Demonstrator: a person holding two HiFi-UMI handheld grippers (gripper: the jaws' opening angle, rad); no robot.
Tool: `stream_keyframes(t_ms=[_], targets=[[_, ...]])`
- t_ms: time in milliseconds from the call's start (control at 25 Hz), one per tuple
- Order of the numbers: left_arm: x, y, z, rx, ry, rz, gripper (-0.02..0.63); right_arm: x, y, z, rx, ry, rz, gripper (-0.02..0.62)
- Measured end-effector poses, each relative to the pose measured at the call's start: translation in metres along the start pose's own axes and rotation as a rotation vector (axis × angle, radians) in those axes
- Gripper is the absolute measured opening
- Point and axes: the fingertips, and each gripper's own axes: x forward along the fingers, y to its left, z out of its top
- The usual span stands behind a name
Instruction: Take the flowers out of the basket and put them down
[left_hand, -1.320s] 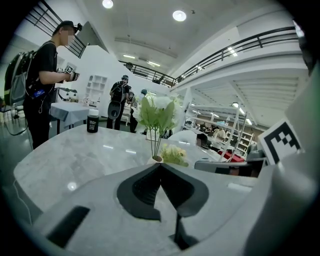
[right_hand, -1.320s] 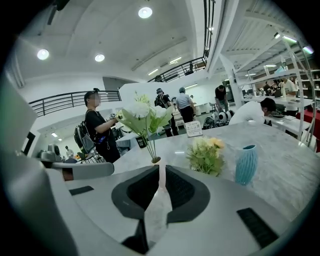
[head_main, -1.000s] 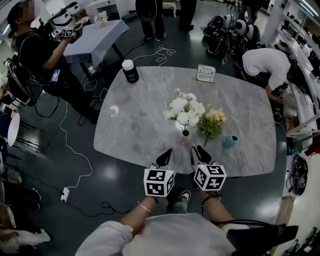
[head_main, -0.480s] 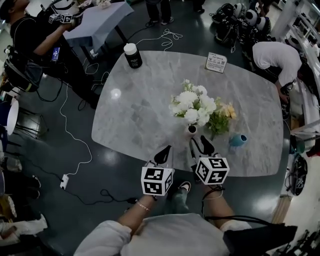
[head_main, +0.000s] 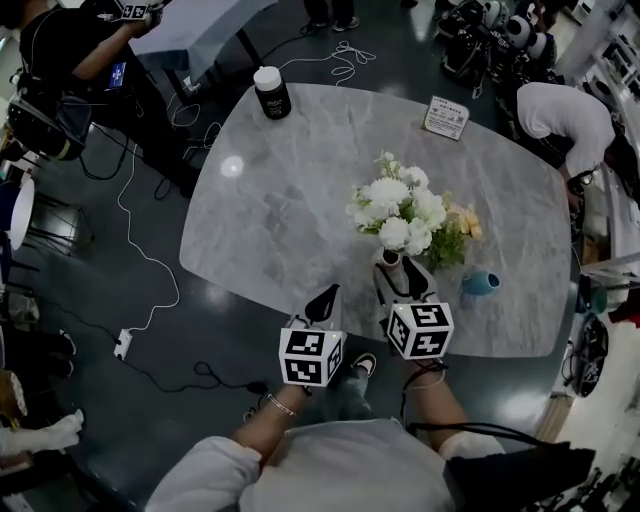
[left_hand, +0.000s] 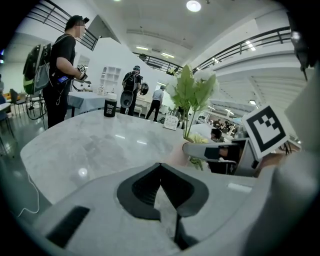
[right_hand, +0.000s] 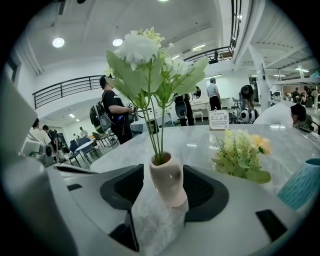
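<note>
Marble in veined grey forms the broad oval table (head_main: 290, 220), whose near edge lies under both grippers. White flowers (head_main: 398, 205), the largest thing on it, stand toward the near right of the top. Their thin green stems run straight up, the long axis is vertical, and the blooms are at the top. A lower bunch of yellow flowers (head_main: 455, 232) sits just beside them on the right, but which way its stems run cannot be made out. The right gripper (head_main: 398, 275) has its jaws spread wide, having just been opening. They stand on either side of the small pale pink vase (right_hand: 167, 182) that holds the white stems, and the pads are clear of its sides. The left gripper (head_main: 328, 297) hovers near the table edge with its jaws pressed together on nothing. From the head view the blooms cover most of the vase. In the left gripper view the right gripper's finger hides the vase, so only leaves and a washed-out bloom show. A teal vase (head_main: 480, 282) near the right rim is cut off by the edge of the right gripper view. A black jar (head_main: 270, 92) with a white lid and a small card (head_main: 446, 117) stand at the far side, and the card's print is too small to read.
</note>
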Motion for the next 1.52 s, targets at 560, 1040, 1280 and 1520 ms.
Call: stream_keyframes(t_ms=[560,1040,1280,1520], targets=[[0.008,0.003,0.003,-0.009,-0.002,0.009,0.009,0.012,-0.005,-0.003,-0.043,0.024,0.007,0.21],[0.012,-0.011,0.01,0.017,-0.002,-0.059,0.009,0.012,-0.007,-0.005,-0.067,0.029,0.042,0.209],[0.018,-0.018,0.025,0.035,-0.016,-0.105,0.011,0.011,-0.006,-0.005,-0.062,0.031,0.056,0.209],[0.025,-0.028,0.04,0.089,-0.018,-0.156,0.017,0.01,-0.007,-0.003,-0.073,0.032,0.071,0.209]])
